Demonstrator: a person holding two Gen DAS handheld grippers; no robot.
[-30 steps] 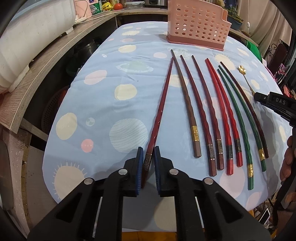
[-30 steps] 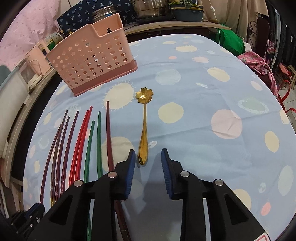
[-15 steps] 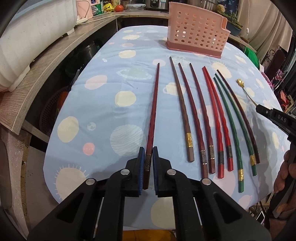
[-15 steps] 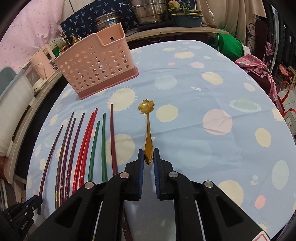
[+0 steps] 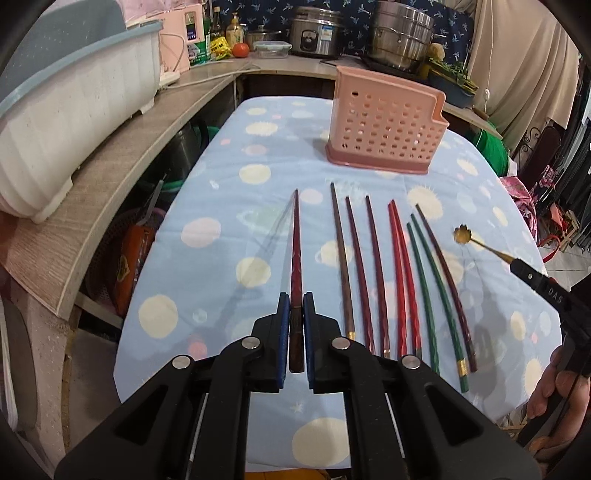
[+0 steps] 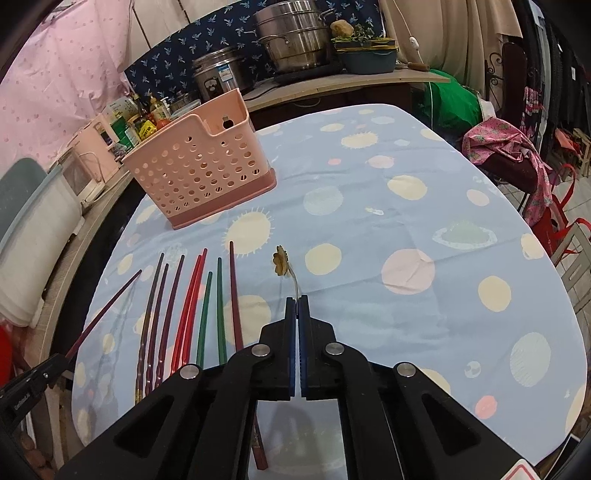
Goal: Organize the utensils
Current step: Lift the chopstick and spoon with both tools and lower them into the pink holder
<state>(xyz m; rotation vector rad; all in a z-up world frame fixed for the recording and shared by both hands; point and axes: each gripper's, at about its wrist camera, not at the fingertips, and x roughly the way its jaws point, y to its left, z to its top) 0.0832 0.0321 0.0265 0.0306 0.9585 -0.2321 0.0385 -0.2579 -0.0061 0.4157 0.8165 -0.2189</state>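
Observation:
My left gripper (image 5: pixel 294 306) is shut on the thick end of a dark red chopstick (image 5: pixel 295 254) and holds it lifted above the table, tip pointing away. My right gripper (image 6: pixel 297 306) is shut on the handle of a gold flower-bowl spoon (image 6: pixel 281 261), lifted off the cloth; the spoon also shows in the left wrist view (image 5: pixel 466 236). Several more chopsticks, brown, maroon, red and green (image 5: pixel 402 269), lie side by side on the blue spotted tablecloth (image 5: pixel 229 206). A pink perforated utensil holder (image 5: pixel 388 129) stands upright at the far side, also in the right wrist view (image 6: pixel 199 170).
A wooden counter (image 5: pixel 110 177) curves along the table's left and back, carrying a white dish rack (image 5: pixel 62 122), pots (image 5: pixel 399 33) and bottles. The table's near edge (image 5: pixel 280 461) is just below my left gripper. Pink cloth on a chair (image 6: pixel 506 144) sits to the right.
Both grippers have risen and tilted up, lifting the dark red chopstick and the gold spoon off the cloth. The right gripper closed on the spoon handle a second ago.

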